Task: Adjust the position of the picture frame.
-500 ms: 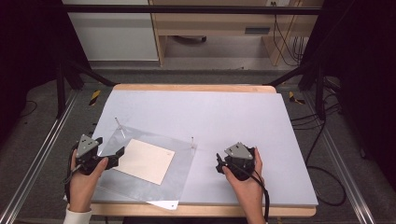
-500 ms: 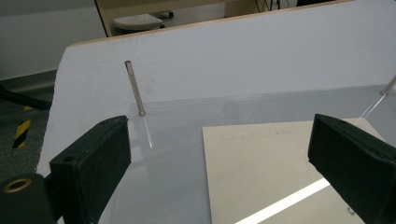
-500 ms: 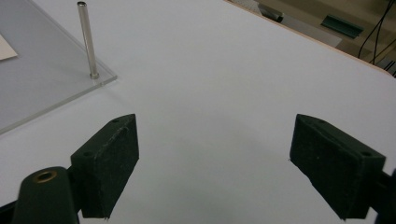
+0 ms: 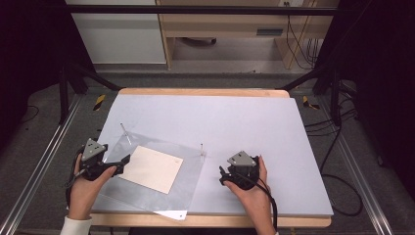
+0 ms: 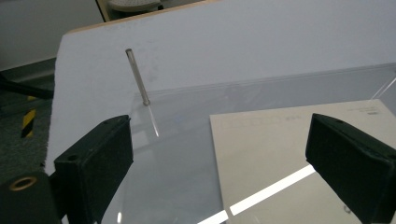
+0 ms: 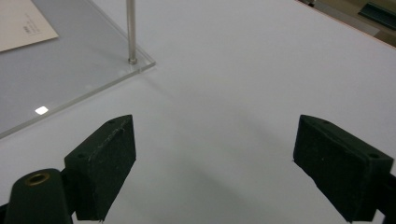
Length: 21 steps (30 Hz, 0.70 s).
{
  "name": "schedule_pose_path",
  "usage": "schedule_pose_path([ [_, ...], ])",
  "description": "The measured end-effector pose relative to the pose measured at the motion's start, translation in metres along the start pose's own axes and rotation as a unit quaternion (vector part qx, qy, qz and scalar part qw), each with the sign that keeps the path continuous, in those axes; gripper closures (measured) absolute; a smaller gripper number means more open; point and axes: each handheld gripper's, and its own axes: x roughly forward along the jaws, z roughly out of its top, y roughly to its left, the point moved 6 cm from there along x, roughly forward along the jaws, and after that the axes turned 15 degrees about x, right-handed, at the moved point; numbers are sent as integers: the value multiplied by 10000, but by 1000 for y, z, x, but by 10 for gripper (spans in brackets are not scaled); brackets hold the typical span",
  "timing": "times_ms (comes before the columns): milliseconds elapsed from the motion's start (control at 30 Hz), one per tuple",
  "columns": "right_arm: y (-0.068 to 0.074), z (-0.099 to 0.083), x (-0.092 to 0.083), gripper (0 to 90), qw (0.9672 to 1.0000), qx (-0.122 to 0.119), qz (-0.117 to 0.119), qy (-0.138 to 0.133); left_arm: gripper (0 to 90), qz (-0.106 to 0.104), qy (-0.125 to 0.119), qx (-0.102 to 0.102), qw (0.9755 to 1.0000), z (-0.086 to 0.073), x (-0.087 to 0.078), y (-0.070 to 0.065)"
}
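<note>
One clear acrylic plate bears two thin metal pins, one beige card, perhaps paper; left gripper and right gripper gape, empty.

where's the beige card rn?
High view: the beige card lies flat on the clear acrylic plate, front-left of the table, just ahead of the left claw.

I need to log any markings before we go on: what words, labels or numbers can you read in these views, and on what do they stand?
None can be read.
Beige card on the clear plate: a small dark print mark near one corner, too small and blurred to read.
Same card, faint line of pale print: illegible.
</note>
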Motion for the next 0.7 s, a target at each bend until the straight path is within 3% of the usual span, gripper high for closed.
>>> schedule_pose_path([
  [67, 2, 2, 0, 135, 10000, -51, 24, 19, 72, -21, 28, 50, 10000, 2, 1, 4],
  [100, 7, 8, 1, 168, 9999, -56, 142, 15, 71, 24, 86, 91, 9999, 7, 2, 13],
  [167, 12, 13, 2, 192, 9996, -19, 257, 92, 73, 19, 113, 89, 9999, 9, 2, 18],
  [200, 14, 16, 4, 232, 9994, -29, 339, 92, 74, -38, 181, 37, 9998, 11, 6, 27],
  [300, 22, 21, 11, 316, 9985, 21, 485, 261, 97, -65, 374, 60, 9993, 10, 12, 37],
  [400, 31, 24, 20, 393, 9970, 12, 637, 438, 131, -89, 556, 266, 9981, 11, 18, 41],
  [567, 43, 31, 32, 516, 9961, 8, 736, 491, 225, -143, 623, 375, 9972, 13, 31, 42],
  [700, 55, 38, 52, 607, 9951, 81, 837, 523, 266, -168, 635, 208, 9976, 12, 45, 47],
])
